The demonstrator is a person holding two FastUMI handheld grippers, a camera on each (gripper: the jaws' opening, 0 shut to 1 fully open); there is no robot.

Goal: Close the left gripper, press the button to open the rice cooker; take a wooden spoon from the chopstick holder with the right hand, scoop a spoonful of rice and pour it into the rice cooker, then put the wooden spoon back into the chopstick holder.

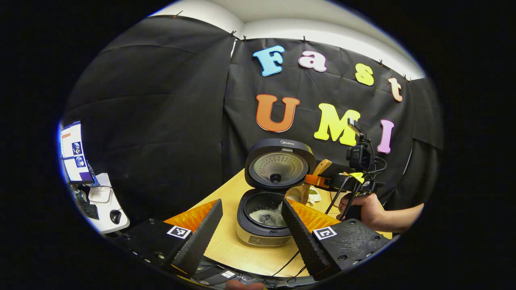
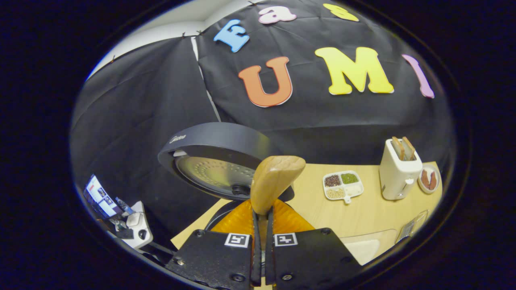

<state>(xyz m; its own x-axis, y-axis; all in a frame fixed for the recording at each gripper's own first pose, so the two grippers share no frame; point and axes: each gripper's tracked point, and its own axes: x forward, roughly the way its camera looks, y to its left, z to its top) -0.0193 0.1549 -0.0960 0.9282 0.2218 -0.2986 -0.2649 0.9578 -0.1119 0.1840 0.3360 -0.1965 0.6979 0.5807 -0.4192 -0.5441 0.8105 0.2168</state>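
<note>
Smooth pale wooden spoon (image 2: 276, 181), matt dark plastic rice cooker (image 1: 266, 217), dull perforated metal inner lid (image 1: 276, 167), light wood-grain table (image 2: 363, 213) showing.

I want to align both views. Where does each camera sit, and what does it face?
Left gripper view: on the left gripper, jaws open, facing the open cooker; beyond, a hand holds the right gripper.
Right gripper view: on the right gripper, shut on the spoon, facing the lid.
Shared: cooker, spoon, table.

One cooker (image 2: 217, 161) is standing open; right of it are sitting one spoon (image 2: 274, 181), one tray (image 2: 342, 185), one toaster (image 2: 397, 175), one dish (image 2: 429, 179).
</note>
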